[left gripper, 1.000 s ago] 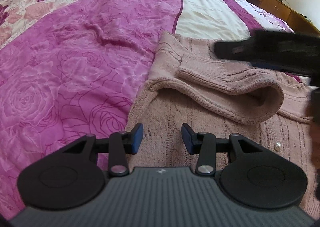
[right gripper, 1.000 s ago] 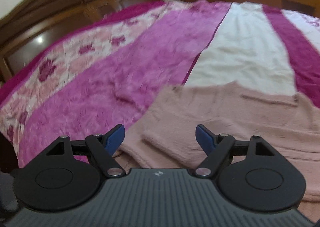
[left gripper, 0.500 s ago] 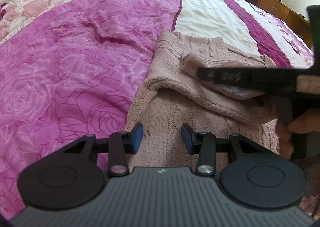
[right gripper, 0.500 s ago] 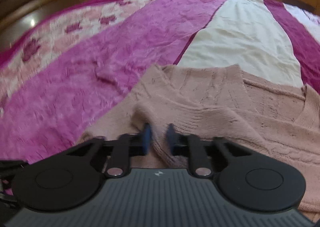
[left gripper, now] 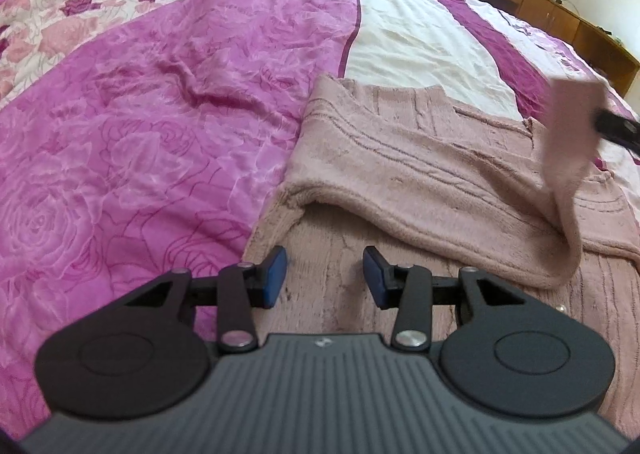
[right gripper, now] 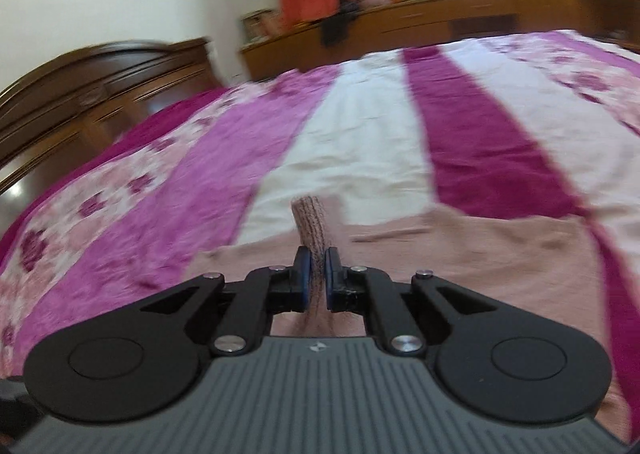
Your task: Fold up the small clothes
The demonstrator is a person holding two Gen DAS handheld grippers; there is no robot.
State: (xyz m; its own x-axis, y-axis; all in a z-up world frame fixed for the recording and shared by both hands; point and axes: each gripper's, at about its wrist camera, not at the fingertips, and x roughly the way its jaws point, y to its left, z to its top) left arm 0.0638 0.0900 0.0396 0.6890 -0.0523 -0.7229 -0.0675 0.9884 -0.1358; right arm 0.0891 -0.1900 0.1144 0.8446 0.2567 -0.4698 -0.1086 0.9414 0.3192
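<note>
Bedspread (left gripper: 168, 125) beneath pink sweater (left gripper: 400, 157)

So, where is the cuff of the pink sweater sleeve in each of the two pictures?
Left wrist view: the sleeve cuff is at the far right, lifted above the sweater, held by the right hand-held gripper.
Right wrist view: the cuff is at the centre, sticking up from the shut gripper.
Shared landmark: the white stripe of the bedspread, just beyond the sweater.
</note>
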